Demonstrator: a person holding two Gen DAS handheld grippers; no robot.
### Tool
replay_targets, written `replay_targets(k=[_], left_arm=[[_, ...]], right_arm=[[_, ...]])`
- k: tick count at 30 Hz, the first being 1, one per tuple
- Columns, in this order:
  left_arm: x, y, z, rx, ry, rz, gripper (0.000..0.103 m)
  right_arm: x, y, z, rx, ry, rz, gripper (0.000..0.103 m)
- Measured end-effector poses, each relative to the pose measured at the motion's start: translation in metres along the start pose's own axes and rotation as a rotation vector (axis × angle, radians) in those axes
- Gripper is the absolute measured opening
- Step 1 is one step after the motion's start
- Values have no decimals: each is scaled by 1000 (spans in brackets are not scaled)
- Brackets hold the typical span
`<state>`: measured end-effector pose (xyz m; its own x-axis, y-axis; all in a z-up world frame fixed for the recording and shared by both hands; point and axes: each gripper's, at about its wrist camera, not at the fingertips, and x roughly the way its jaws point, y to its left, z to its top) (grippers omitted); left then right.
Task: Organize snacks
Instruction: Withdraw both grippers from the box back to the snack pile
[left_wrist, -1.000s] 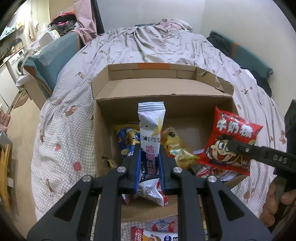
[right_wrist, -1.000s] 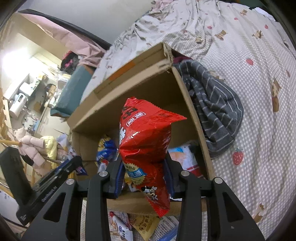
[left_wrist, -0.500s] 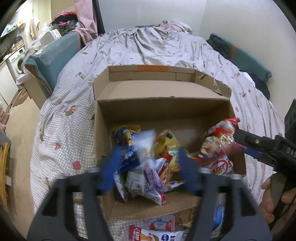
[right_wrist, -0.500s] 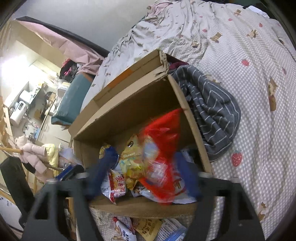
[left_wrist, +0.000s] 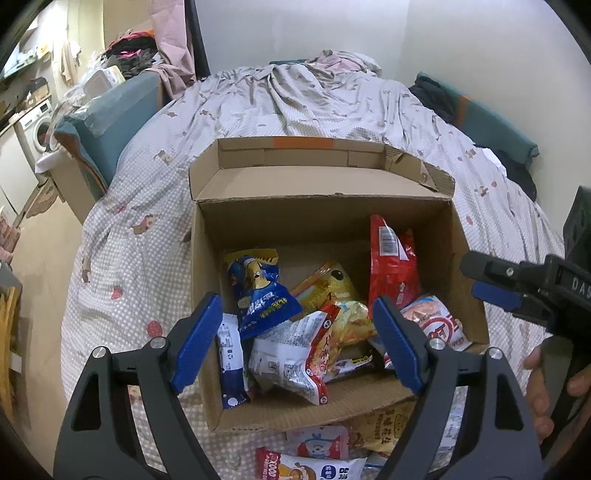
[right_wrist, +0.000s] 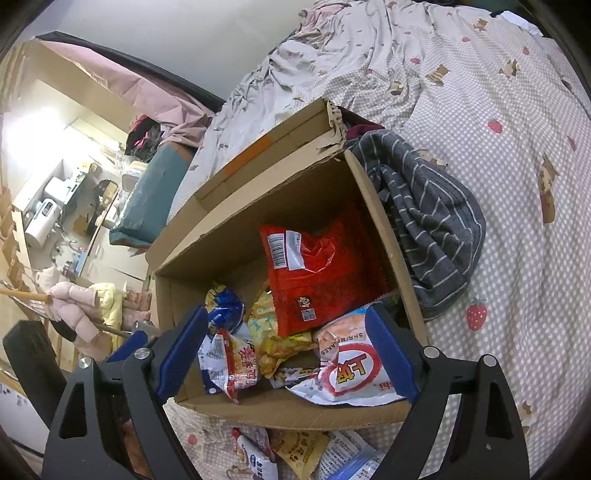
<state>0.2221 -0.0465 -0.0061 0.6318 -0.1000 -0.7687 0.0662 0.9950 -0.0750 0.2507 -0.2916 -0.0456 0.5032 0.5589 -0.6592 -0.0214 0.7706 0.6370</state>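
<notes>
Cardboard, brown and creased, makes up the open box (left_wrist: 207, 266) that sits on the bed (left_wrist: 155, 206), its flaps folded outward and a strip of orange tape along the far one. Inside lies a loose heap of snack packets: a red packet (right_wrist: 317, 273) leaning against the far right corner with its barcode label facing up, a blue packet (left_wrist: 258, 291) propped at the left, a yellow packet (left_wrist: 332, 295) in the middle, a silver and red packet (left_wrist: 295, 354) lying flat at the front, and a white packet with a red ring (right_wrist: 347, 369) at the front right. More packets (left_wrist: 310, 454) lie on the bed just in front of the box. A grey striped cloth (right_wrist: 428, 221) is bunched against the right wall of the box.

Left claw (left_wrist: 295, 347) hangs above the near edge of the box, tilted downward, its blue pads opening wide with nothing gripped between them. Right claw (right_wrist: 288, 354) points down into the box from the right, its jaws wide apart and holding nothing; in the left view a hand (left_wrist: 546, 391) grips its handle at the right edge.
</notes>
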Motion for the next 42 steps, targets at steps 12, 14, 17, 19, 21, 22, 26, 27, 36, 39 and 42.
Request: replay_targets(k=[12, 14, 17, 19, 21, 22, 26, 27, 36, 39, 42], left_arm=[[-18, 16, -7, -73, -27, -43, 81], [-25, 18, -7, -79, -39, -52, 81], [-38, 21, -5, -78, -67, -58, 81], [-48, 24, -6, -87, -89, -62, 81], [-56, 27, -9, -94, -99, -76, 81], [-59, 28, -10, -94, -98, -81, 81], [-73, 29, -20, -78, -112, -52, 98], [-76, 28, -22, -74, -113, -56, 98], [-78, 33, -58, -90, -7, -44, 98], [-73, 36, -67, -98, 28, -19, 98], [-63, 41, -77, -124, 85, -12, 98]], right_arm=[[-18, 9, -5, -28, -34, 10, 90], [-25, 15, -8, -56, -45, -2, 93], [-34, 22, -14, -84, -56, -9, 97], [-40, 24, -17, -85, -61, -12, 98], [-47, 26, -23, -83, -54, -6, 98], [-50, 27, -26, -87, -51, -3, 98], [-58, 28, -42, -109, -37, -12, 98], [-60, 29, -46, -111, -34, -19, 98], [-79, 22, -78, -90, -33, -64, 98], [-82, 14, -89, -57, -11, -75, 98], [-78, 1, -100, -15, 37, -123, 98]])
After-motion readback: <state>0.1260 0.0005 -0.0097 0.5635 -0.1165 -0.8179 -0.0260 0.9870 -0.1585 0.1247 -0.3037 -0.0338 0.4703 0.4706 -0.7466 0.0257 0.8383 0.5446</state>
